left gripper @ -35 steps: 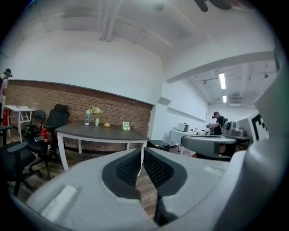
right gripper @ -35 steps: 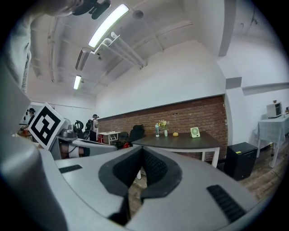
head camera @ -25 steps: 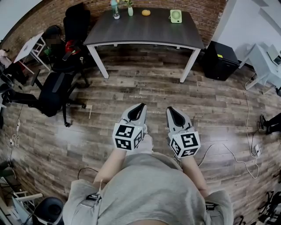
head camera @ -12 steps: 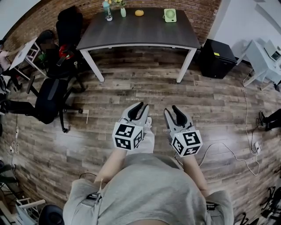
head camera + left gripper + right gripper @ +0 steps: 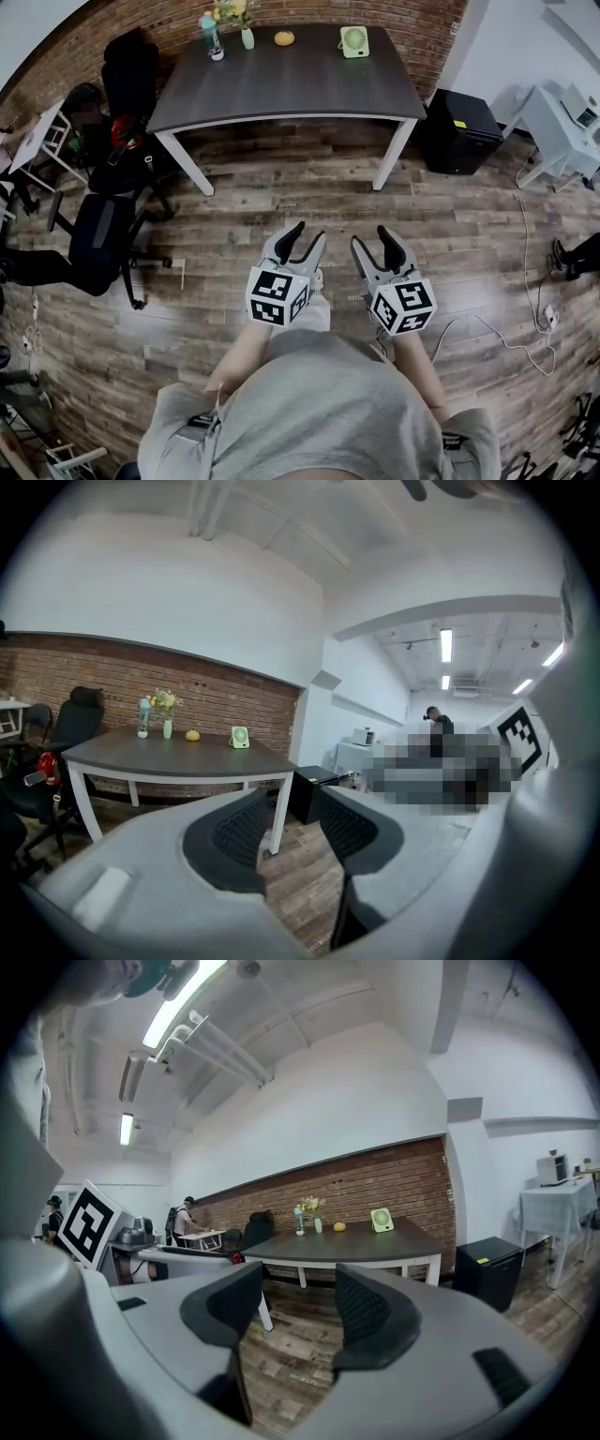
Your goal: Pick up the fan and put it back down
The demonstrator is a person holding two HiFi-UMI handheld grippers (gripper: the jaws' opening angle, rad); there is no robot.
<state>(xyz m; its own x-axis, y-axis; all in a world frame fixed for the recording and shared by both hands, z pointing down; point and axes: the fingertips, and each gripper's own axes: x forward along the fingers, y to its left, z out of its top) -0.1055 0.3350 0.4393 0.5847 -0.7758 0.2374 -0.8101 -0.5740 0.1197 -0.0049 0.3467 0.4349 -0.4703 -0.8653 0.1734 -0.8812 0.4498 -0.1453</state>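
A small pale green fan (image 5: pixel 354 41) stands upright at the far right of a dark table (image 5: pixel 300 84) by the brick wall; it also shows as the fan (image 5: pixel 240 737) and the fan (image 5: pixel 381 1220) in the gripper views. My left gripper (image 5: pixel 305 239) and right gripper (image 5: pixel 372 246) are held side by side over the wooden floor, well short of the table. Both point toward the table, their jaws opening with nothing between them.
On the table's far left stand a bottle (image 5: pixel 212 36), a vase of flowers (image 5: pixel 246 36) and an orange (image 5: pixel 284 38). Black office chairs (image 5: pixel 98 234) stand at the left, a black box (image 5: pixel 458 131) right of the table, cables (image 5: pixel 525 328) on the floor at right.
Both grippers went from shut to open. The table and fan have come closer in the head view as I moved toward them.
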